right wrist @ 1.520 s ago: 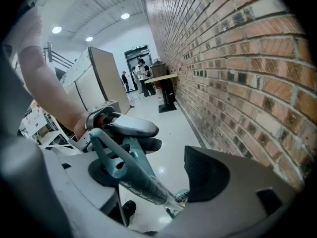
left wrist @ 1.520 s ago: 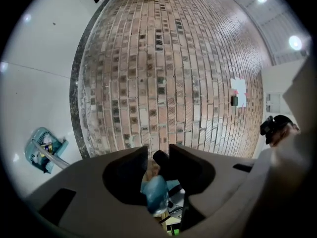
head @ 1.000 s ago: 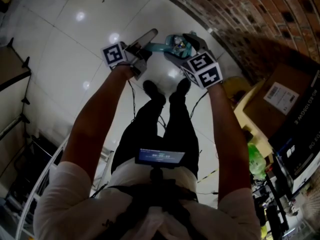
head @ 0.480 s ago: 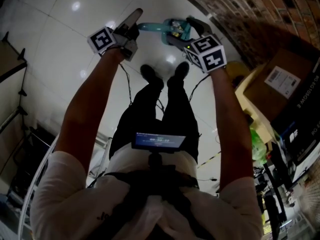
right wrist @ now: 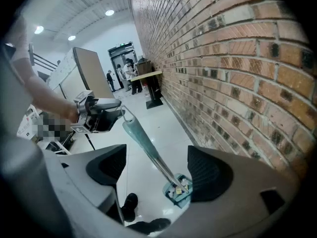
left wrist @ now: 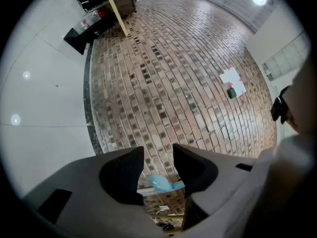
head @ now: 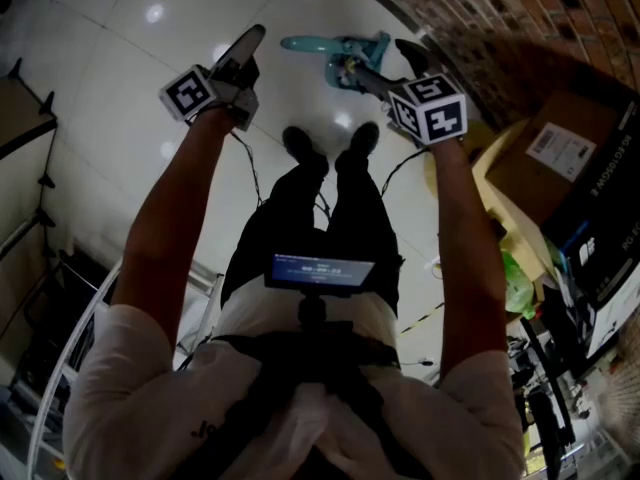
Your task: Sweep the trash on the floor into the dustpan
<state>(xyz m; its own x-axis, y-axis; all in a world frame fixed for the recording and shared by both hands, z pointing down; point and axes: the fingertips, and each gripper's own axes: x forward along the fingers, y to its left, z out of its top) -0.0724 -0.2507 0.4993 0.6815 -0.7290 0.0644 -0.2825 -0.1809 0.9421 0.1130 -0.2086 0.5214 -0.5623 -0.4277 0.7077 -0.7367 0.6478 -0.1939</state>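
Note:
A teal long-handled dustpan stands on the white tile floor near the brick wall. In the right gripper view its pan holds small bits of trash, and its handle slants up toward my left gripper. My left gripper is open, and the handle's tip shows low in the gap between its jaws without being pressed. My right gripper hangs over the pan, pointing down. Its jaws stand wide apart with nothing between them.
The brick wall runs along the right. A cardboard box, a yellow bin and a green bag crowd the right side. My shoes stand just behind the dustpan, with cables trailing. A dark rack is at the left.
My left gripper has moved left and farther out, and it now sits beside the handle's end. The right gripper has shifted a little toward the wall.

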